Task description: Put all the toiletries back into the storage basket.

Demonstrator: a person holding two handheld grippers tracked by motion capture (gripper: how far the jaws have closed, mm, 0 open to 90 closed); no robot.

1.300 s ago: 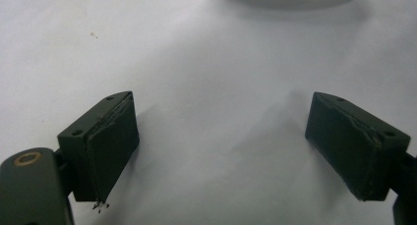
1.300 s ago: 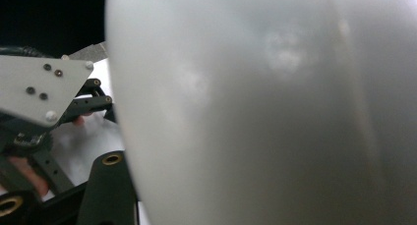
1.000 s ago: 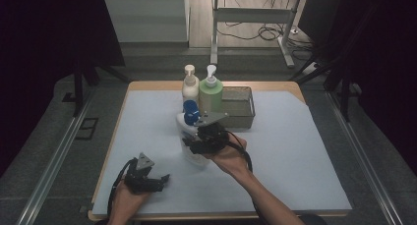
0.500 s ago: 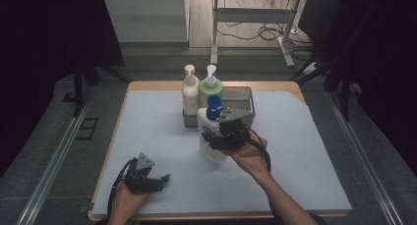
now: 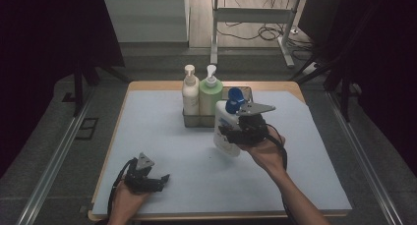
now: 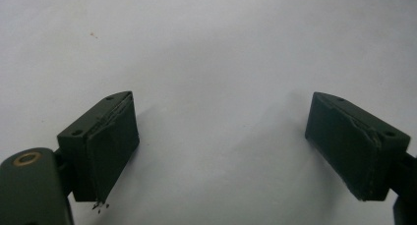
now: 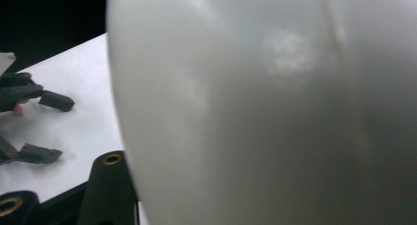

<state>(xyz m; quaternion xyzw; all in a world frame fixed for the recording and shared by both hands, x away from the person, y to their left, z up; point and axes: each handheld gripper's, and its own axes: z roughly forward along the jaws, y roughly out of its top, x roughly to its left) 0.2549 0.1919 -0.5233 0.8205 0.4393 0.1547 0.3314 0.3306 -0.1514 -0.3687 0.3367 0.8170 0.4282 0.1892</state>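
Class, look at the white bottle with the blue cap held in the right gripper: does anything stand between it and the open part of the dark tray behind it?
Nothing visible does. The right gripper holds the white bottle just in front of the tray. The cream pump bottle and the green pump bottle stand in the tray's left part, beside that path, not across it.

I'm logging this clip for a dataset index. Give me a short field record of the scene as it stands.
held item: white bottle with blue cap, tilted, lifted off the mat
right gripper: shut on the bottle
left gripper: open, low over the blue mat
dark tray: far side of the mat, holds cream pump bottle and green pump bottle
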